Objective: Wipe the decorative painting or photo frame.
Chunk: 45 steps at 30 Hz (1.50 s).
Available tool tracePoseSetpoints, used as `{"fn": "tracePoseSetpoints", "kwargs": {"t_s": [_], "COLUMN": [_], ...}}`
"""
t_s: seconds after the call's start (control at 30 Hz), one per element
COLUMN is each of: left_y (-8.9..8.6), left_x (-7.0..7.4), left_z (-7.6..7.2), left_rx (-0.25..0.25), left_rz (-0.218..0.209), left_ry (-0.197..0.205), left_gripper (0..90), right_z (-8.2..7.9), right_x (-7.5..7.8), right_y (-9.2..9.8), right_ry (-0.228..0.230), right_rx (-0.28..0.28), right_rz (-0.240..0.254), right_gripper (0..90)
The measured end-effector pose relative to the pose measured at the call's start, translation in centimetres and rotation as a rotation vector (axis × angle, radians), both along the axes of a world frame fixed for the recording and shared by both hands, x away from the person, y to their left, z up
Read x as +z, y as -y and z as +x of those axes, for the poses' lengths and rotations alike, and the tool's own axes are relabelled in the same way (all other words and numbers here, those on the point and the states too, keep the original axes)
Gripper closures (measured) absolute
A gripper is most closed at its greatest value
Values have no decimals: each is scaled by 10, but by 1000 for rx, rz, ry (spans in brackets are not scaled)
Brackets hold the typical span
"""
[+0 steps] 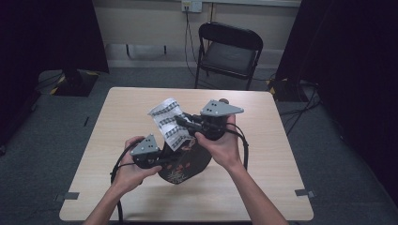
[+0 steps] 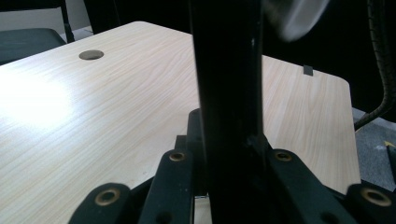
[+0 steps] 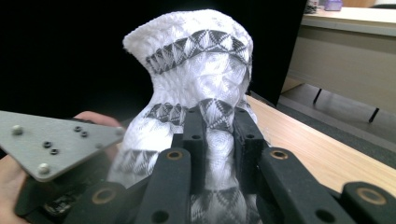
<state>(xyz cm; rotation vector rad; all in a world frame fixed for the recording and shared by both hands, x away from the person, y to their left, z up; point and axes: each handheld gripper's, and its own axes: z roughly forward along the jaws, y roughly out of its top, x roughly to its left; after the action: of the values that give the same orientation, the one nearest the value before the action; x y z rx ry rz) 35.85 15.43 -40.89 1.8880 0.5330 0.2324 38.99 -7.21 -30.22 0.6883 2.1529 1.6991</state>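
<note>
A: Where's the cloth [image 1: 169,123]?

B: Above the table [image 1: 263,187], half out of the black bag [image 1: 185,165]. The right gripper [image 1: 184,121] is pinched tight on its white patterned fabric.

A: And the left gripper [image 1: 168,161]?

B: Clamped narrow on the bag's black edge, holding it steady.

A: How far along?

B: I'd say midway: the upper part is free, but the lower end is inside the bag and needs pulling clear.

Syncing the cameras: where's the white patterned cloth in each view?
High view: white patterned cloth at table centre, clamped by the right gripper.
Left gripper view: a blurred pale patch at the top edge, possibly the cloth; cannot tell.
Right gripper view: cloth rises from between the jaws, centre.
Shared landmark: the wooden table.
</note>
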Motion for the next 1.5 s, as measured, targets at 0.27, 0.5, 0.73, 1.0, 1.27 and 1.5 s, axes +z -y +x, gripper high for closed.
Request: {"fn": "tracePoseSetpoints", "kwargs": {"t_s": [0.27,0.5,0.73,1.0,1.27,1.5], "left_y": [-1,-2,0,3,8,12], "left_x": [0,-1,-1,-2,-3,-4], "left_z": [1,3,3,0,1,2], "left_rx": [-11,-13,-8,-28,-28,-32], "left_rz": [4,-18,-34,-42,-65,-73], "left_ry": [-4,-24,-29,-31,-49,-71], "left_gripper": [791,798,801,805,801,807], "right_z": [8,16,18,4,10,17], "right_x": [-9,-27,-30,-12,-31,-43], "right_y": [23,52,58,39,70,89], "right_ry": [-1,-33,-56,-15,-31,-47], "right_rx": [-42,-114,-133,-33,-76,-122], "right_rz": [17,0,10,37,42,52], "right_gripper": [793,794,794,794,794,794]}}
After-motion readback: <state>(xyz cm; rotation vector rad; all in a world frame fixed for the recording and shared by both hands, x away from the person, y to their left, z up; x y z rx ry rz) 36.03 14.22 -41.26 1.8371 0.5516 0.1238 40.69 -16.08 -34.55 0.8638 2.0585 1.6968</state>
